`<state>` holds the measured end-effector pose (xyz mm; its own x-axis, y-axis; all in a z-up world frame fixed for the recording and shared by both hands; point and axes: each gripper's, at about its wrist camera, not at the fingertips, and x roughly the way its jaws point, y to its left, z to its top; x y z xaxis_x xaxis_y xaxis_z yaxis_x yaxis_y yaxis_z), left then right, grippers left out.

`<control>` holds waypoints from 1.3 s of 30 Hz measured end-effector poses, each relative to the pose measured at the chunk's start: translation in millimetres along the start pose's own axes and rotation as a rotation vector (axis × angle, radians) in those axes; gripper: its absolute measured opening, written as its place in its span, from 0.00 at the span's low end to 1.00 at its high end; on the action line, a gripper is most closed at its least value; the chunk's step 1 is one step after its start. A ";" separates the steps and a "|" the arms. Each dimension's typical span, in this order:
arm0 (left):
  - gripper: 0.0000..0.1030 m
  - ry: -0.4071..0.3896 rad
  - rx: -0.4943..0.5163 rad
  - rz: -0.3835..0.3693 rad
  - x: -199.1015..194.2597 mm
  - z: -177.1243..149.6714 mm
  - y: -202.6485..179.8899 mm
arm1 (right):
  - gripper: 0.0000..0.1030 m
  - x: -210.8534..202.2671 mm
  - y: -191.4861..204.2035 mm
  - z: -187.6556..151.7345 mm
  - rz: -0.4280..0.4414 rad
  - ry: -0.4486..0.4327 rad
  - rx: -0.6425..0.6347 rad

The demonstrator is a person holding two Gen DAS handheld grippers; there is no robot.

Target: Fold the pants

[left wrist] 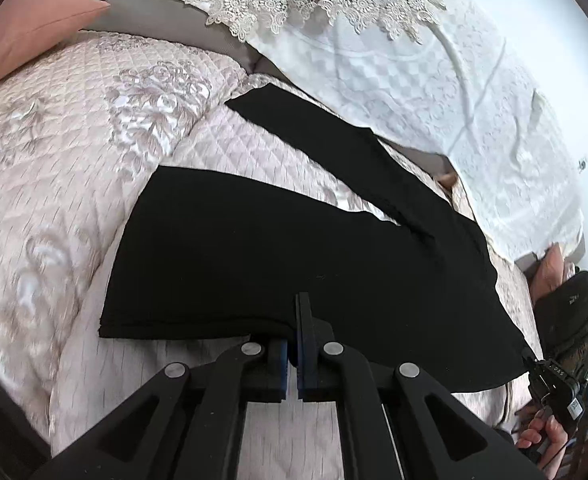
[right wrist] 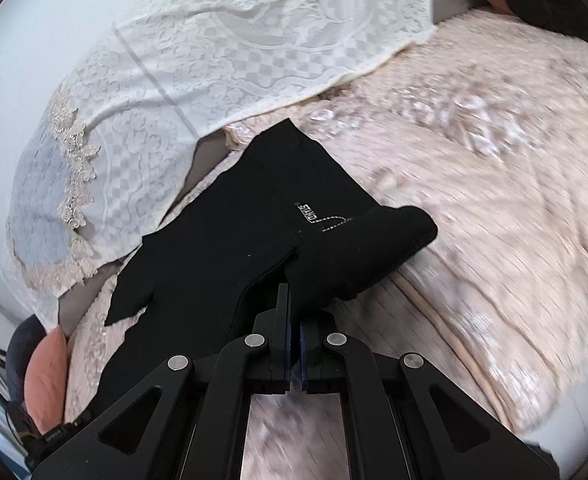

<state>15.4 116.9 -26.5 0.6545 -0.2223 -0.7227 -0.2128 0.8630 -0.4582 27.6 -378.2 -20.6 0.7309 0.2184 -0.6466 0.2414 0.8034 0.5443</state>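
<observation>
Black pants (left wrist: 277,248) lie spread on a pink quilted sofa cover (left wrist: 65,140), the two legs reaching away to the upper left. My left gripper (left wrist: 301,320) is shut on the near leg's hem edge. In the right wrist view the pants (right wrist: 229,240) show a small white logo, and the waist end is lifted and bunched. My right gripper (right wrist: 294,304) is shut on that waist edge. The right gripper also shows in the left wrist view (left wrist: 532,358), pinching the pants' far right corner.
A white lace throw (left wrist: 434,92) drapes over the sofa back. A salmon cushion (left wrist: 33,28) lies at the far left end, also seen in the right wrist view (right wrist: 47,376). A dark bag (left wrist: 574,308) sits at the right end.
</observation>
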 end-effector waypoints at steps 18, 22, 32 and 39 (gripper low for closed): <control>0.15 0.053 0.052 0.003 -4.4 -40.1 7.4 | 0.23 -17.3 -40.7 -19.3 -0.154 0.061 0.069; 0.16 0.016 -0.008 0.057 -10.9 -33.8 29.9 | 0.38 -29.4 -48.7 -12.8 -0.196 0.021 0.082; 0.16 -0.114 -0.025 0.178 -29.6 13.9 55.8 | 0.38 -47.5 -9.8 -3.5 -0.265 -0.101 -0.027; 0.35 -0.133 0.064 0.063 33.9 87.0 11.3 | 0.38 -12.2 56.3 -7.2 -0.143 -0.083 -0.195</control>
<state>98.3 158.6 -11.1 0.7326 -0.1085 -0.6719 -0.2127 0.9013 -0.3774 27.7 -331.6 14.0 0.7500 0.0556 -0.6591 0.2239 0.9163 0.3321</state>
